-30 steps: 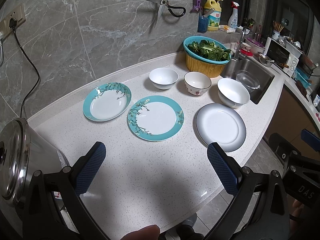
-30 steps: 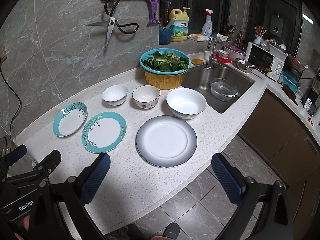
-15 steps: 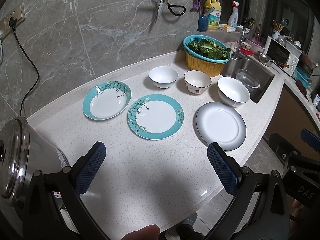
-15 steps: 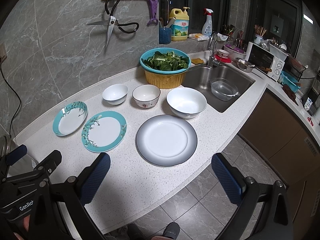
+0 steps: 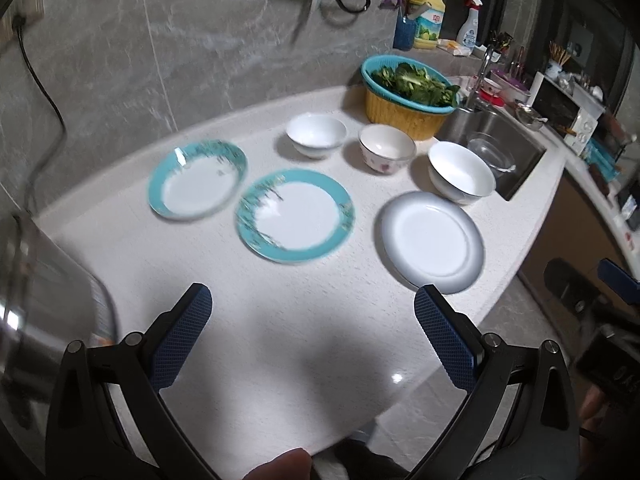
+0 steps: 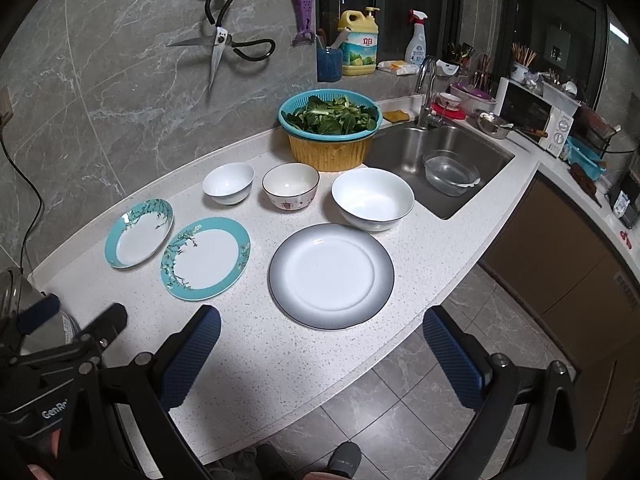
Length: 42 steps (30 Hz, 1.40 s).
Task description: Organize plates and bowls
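On the white counter lie a small teal-rimmed plate [image 5: 198, 178] [image 6: 139, 233], a larger teal-rimmed plate [image 5: 295, 215] [image 6: 205, 258] and a grey-rimmed white plate [image 5: 432, 242] [image 6: 331, 275]. Behind them stand a small white bowl [image 5: 316, 135] [image 6: 228, 183], a patterned bowl [image 5: 386, 153] [image 6: 291, 185] and a large white bowl [image 5: 461, 171] [image 6: 372, 199]. My left gripper [image 5: 310, 330] is open and empty above the counter's near part. My right gripper [image 6: 320, 354] is open and empty at the counter's front edge, in front of the grey plate.
A teal and yellow basket of greens [image 6: 330, 128] stands behind the bowls. A sink [image 6: 444, 160] with a glass bowl is to the right. A steel cooker [image 5: 36, 288] stands at the left. Scissors [image 6: 220, 46] hang on the wall.
The left gripper has swung, its view is blurred and the dishes sit a little lower and to the right. The right gripper has hardly moved. Both stay open.
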Tool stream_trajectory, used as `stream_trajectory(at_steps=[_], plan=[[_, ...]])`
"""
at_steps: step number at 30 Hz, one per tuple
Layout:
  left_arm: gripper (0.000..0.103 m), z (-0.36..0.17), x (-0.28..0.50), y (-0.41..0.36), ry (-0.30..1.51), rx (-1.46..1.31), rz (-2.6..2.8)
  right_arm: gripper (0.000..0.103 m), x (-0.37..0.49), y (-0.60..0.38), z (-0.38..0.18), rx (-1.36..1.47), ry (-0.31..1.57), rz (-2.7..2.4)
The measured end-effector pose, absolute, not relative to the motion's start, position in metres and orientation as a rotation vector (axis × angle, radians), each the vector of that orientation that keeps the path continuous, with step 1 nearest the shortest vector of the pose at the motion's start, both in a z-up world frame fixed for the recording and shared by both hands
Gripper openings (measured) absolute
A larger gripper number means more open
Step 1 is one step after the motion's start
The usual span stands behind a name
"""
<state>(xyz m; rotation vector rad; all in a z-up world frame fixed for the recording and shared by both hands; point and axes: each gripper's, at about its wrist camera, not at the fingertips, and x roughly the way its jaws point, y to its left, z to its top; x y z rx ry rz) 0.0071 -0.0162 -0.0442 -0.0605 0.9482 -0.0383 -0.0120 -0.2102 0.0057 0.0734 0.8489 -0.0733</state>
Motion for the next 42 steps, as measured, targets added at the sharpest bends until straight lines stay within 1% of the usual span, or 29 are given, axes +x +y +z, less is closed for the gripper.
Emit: stream_trajectory(at_steps=[3,6,7,9,12,14,17,20,23,24,26,29,31,32,34,35,36,37,38,39,40,42], plan=[[0.103,-0.071,0.006,-0.02,0.994,-0.176,-0.065,0.103,-0.018,-0.235,0.002,0.175,0.779,-0.014],[0.103,-0.104,0.004,-0.026,1.04,-0.396,-0.19,0.103,-0.021,-0.265,-0.008,0.285,0.752,0.018],[0.103,-0.112,0.005,-0.03,1.058,-0.425,-0.2,0.103,-0.02,-0.274,-0.01,0.295,0.749,0.022],[0.103,-0.126,0.003,-0.046,1.068,-0.385,-0.209,0.103,-0.021,-0.291,-0.016,0.284,0.746,0.022],[0.103,-0.127,-0.005,-0.082,0.991,-0.214,-0.247,0.103,-0.021,-0.318,-0.028,0.29,0.749,0.002],[0.103,-0.129,-0.006,-0.097,0.991,-0.186,-0.253,0.103,-0.015,-0.332,-0.039,0.259,0.795,-0.017],[0.103,-0.14,0.012,-0.109,1.062,-0.2,-0.22,0.102,0.001,-0.355,-0.06,0.253,0.894,-0.006],[0.103,-0.157,0.04,-0.11,1.135,-0.24,-0.228,0.101,0.011,-0.374,-0.073,0.295,0.897,-0.057],[0.102,-0.184,0.073,-0.109,1.176,-0.29,-0.26,0.103,0.039,-0.383,-0.094,0.285,0.997,-0.075],[0.102,-0.194,0.084,-0.109,1.191,-0.331,-0.276,0.103,0.05,-0.386,-0.104,0.305,1.044,-0.046],[0.102,-0.208,0.106,-0.106,1.201,-0.386,-0.293,0.103,0.066,-0.392,-0.118,0.368,1.073,0.035],[0.101,-0.218,0.129,-0.111,1.21,-0.376,-0.332,0.103,0.083,-0.406,-0.138,0.521,1.016,0.212],[0.101,-0.221,0.141,-0.113,1.196,-0.404,-0.364,0.103,0.098,-0.418,-0.159,0.634,1.079,0.241],[0.101,-0.225,0.149,-0.115,1.217,-0.415,-0.368,0.102,0.104,-0.421,-0.167,0.661,1.113,0.256],[0.101,-0.232,0.161,-0.117,1.249,-0.437,-0.373,0.097,0.116,-0.424,-0.181,0.636,1.2,0.261],[0.1,-0.234,0.167,-0.118,1.255,-0.442,-0.379,0.086,0.121,-0.426,-0.185,0.629,1.227,0.269],[0.093,-0.236,0.17,-0.119,1.254,-0.438,-0.362,0.077,0.126,-0.428,-0.188,0.637,1.23,0.307],[0.087,-0.239,0.177,-0.121,1.259,-0.445,-0.349,0.074,0.13,-0.429,-0.189,0.637,1.229,0.345],[0.084,-0.244,0.181,-0.122,1.265,-0.463,-0.353,0.071,0.135,-0.43,-0.192,0.627,1.235,0.373],[0.076,-0.248,0.186,-0.123,1.272,-0.482,-0.345,0.069,0.14,-0.431,-0.195,0.62,1.241,0.404],[0.073,-0.25,0.187,-0.125,1.277,-0.484,-0.33,0.068,0.144,-0.433,-0.199,0.626,1.245,0.443],[0.073,-0.254,0.194,-0.128,1.278,-0.5,-0.306,0.064,0.154,-0.44,-0.208,0.64,1.256,0.521]])
